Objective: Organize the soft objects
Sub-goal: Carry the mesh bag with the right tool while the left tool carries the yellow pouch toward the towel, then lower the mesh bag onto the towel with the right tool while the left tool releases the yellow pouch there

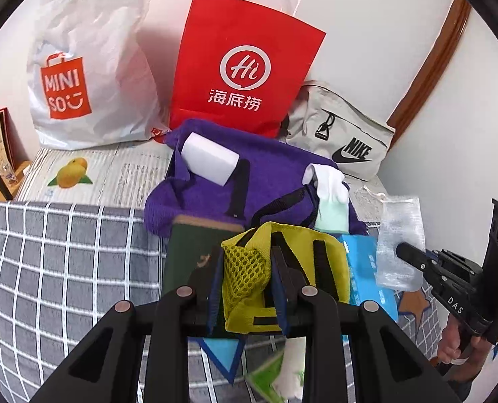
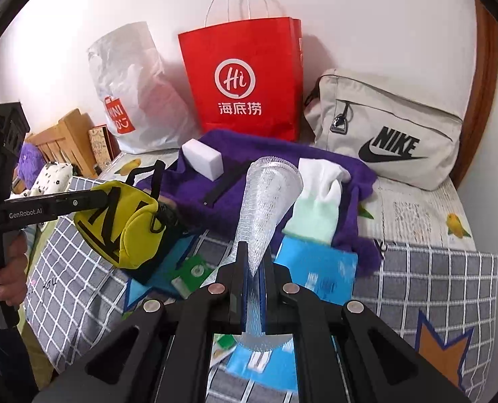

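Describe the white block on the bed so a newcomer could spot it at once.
Find the red paper bag standing against the wall. In front of it a purple towel is spread on the bed. The white block lies on the towel's left part: a plain brick-shaped sponge, unlike the limp white-and-mint glove farther right.

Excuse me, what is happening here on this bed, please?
A person is sorting soft things on a bed, with a gripper in each hand. The left gripper has its jaws shut on a yellow pouch, held above the checked blanket. The right gripper is shut on a clear mesh bag. A purple towel, white sponge and glove lie behind.
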{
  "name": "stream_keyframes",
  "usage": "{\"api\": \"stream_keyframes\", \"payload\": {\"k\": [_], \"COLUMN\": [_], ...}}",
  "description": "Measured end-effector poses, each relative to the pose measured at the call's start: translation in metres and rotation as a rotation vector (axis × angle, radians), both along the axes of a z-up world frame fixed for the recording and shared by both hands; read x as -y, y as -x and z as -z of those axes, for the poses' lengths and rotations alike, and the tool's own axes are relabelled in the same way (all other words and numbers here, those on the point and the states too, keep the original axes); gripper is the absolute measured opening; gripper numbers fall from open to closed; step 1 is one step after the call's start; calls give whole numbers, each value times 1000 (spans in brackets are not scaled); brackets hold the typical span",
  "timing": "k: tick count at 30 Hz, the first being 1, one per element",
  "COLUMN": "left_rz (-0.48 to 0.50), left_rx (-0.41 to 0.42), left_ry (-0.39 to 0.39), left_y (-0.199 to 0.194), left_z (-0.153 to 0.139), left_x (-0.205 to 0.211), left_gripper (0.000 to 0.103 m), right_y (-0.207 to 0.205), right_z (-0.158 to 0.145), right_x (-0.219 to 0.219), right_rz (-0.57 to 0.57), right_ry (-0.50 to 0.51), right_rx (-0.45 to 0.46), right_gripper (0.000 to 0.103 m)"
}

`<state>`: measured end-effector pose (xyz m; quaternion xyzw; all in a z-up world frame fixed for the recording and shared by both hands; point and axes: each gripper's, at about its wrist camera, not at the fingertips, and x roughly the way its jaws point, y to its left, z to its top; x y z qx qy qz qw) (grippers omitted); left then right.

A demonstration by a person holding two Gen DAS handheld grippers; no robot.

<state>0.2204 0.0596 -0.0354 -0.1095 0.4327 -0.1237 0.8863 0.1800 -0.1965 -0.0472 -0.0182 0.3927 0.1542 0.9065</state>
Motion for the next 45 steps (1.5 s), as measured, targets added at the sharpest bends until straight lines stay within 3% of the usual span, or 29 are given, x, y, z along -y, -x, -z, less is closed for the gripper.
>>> {"api": "stream_keyframes", "payload": {"k": [13, 26, 32, 45], "left_rz": [-25, -42, -54, -61], "left_rx": [-19, -116, -152, -182], "left_ry": [-37, -100, -109, -136], "left_y": [-65, -139, -152, -161], "left_z": [2, 41, 61, 71], "left_x": [2, 8, 6, 5], "left_gripper": [25, 25, 25, 26], "right_y": [-72, -146, -163, -176], "right_z": [4, 19, 39, 70], "right_x": [-11, -18, -22, -24], "right_rz": [-27, -37, -43, -57], "right_ry": [2, 30, 55, 110], "right_rx": [-14, -78, -114, -211], "right_gripper": [5, 6, 6, 6]}}
